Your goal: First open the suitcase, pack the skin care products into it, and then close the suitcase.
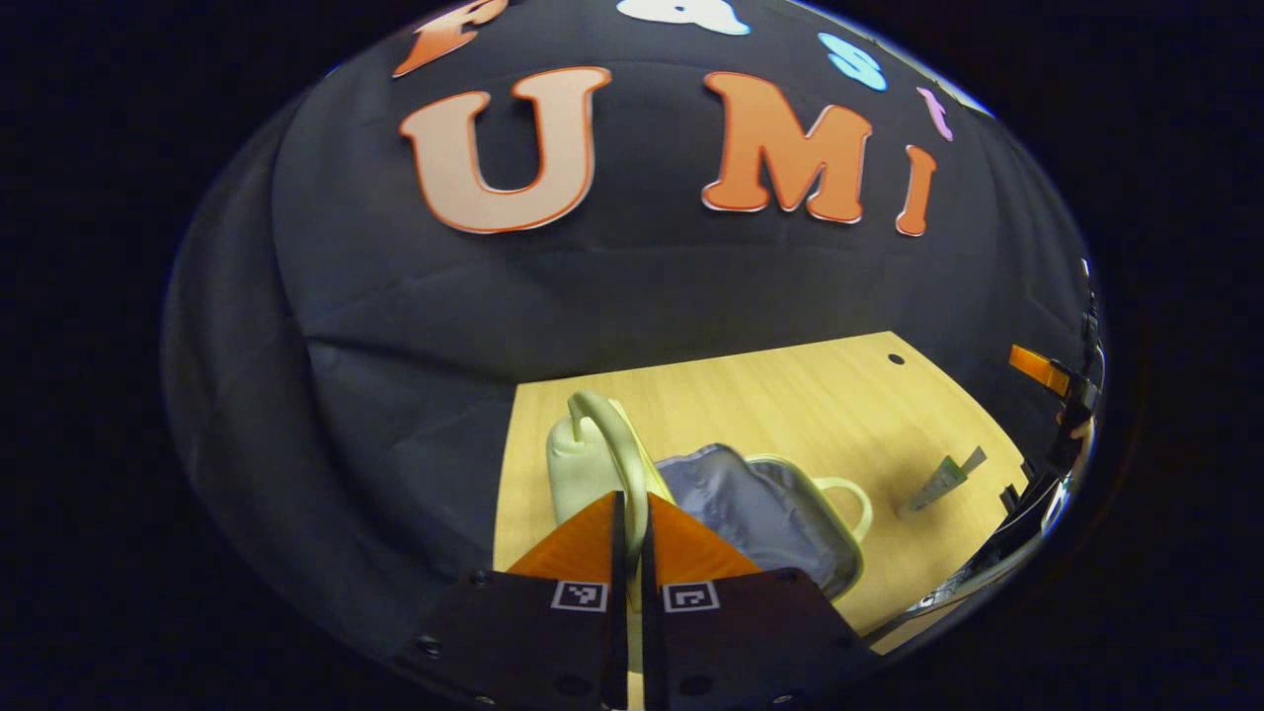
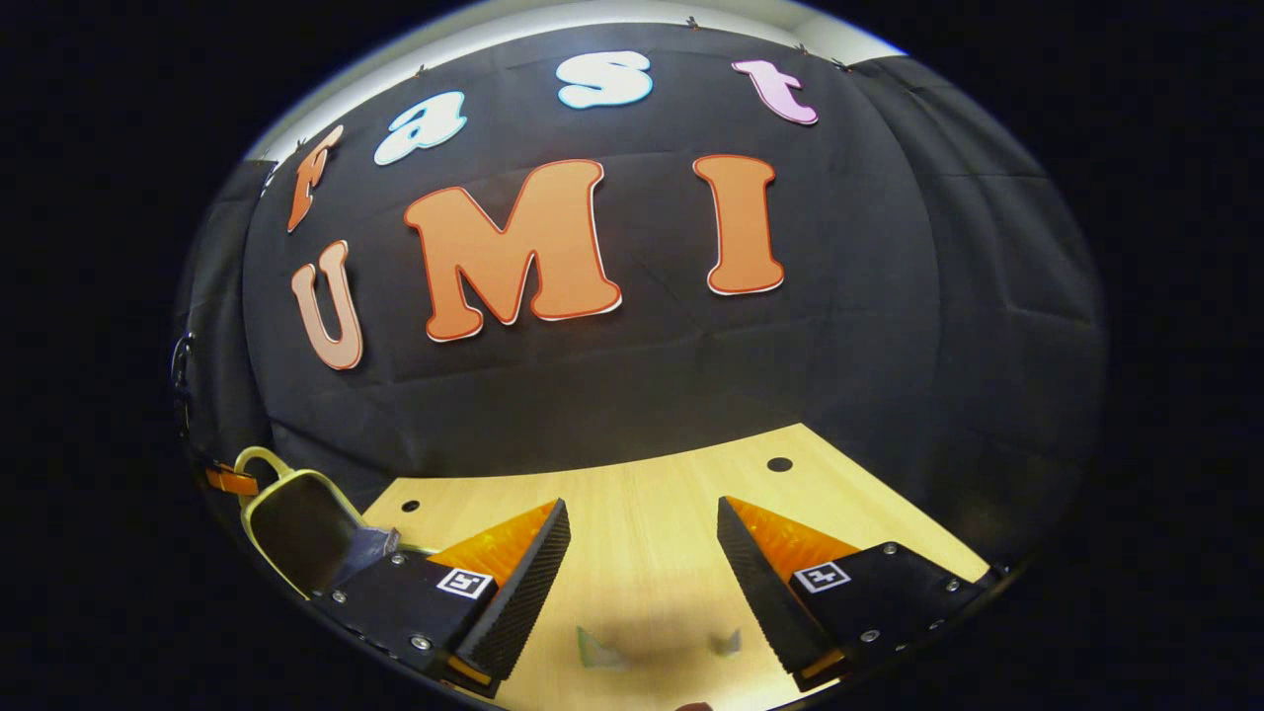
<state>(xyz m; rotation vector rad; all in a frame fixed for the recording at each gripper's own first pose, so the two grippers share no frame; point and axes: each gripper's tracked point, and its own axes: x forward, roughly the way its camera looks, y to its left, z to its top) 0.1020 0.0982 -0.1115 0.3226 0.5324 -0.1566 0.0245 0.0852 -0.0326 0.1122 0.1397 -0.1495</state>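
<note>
My left gripper (image 1: 629,513) pinches the open suitcase (image 1: 750,504) lid. My right gripper (image 2: 642,563) is wide open, holding nothing. The tube (image 1: 938,484) label is too small to read.

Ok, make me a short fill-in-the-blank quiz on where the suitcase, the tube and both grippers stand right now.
1. The suitcase on the table is ____.
2. The left gripper has its fingers clamped on the suitcase's ____.
3. The right gripper is ____.
4. The tube lies on the ____.

Missing words: open; lid; open; table
</note>
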